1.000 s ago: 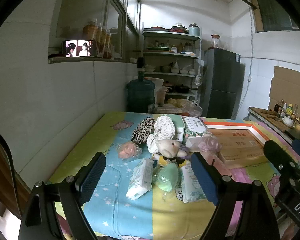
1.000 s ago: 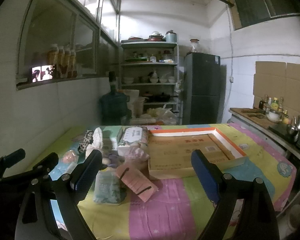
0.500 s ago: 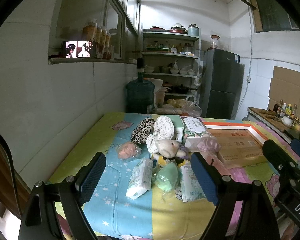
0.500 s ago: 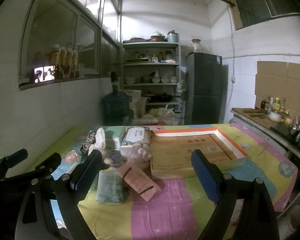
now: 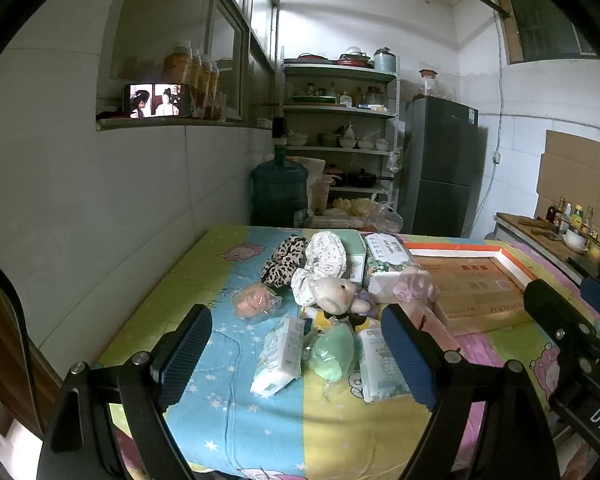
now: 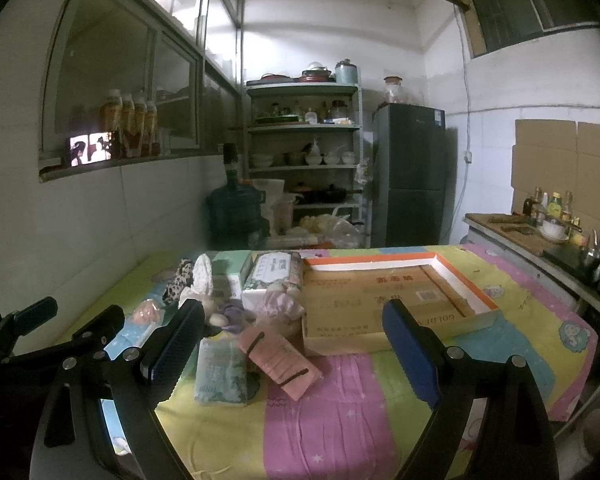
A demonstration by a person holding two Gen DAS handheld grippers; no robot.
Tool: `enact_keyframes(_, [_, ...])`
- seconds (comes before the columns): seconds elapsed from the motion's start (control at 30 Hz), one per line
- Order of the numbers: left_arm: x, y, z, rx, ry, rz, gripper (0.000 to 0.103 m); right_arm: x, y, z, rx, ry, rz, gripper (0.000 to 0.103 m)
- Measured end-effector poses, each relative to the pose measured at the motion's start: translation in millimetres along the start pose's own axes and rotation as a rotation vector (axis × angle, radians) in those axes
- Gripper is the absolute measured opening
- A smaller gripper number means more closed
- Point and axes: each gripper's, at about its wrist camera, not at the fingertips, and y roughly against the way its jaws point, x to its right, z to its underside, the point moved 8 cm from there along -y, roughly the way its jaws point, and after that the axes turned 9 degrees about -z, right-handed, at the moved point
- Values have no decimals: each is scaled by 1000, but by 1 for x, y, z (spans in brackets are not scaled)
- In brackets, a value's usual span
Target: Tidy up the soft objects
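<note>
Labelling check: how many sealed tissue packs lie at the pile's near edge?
2: white plastic tissue pack left of the green bagged sponge; green-printed tissue pack right of it. Others may hide in the pile.

My left gripper is a matte black frame with blue ribbed rubber pads and silver screw heads; my right gripper matches it, white "DAS" lettering on its body

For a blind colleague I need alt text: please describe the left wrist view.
Open left tongs hover over a pile of soft things on a colourful tablecloth: a plush bear, tissue packs, a green pouch and scrunchies. To the right lies a shallow cardboard tray, with the right tongs' arm at the frame edge.
</note>
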Motion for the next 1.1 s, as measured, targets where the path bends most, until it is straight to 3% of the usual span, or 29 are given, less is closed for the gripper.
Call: enact_keyframes(1.1, [6,3,5,-6,-1,1,87,-13,1,8,-26,-14,-45,91])
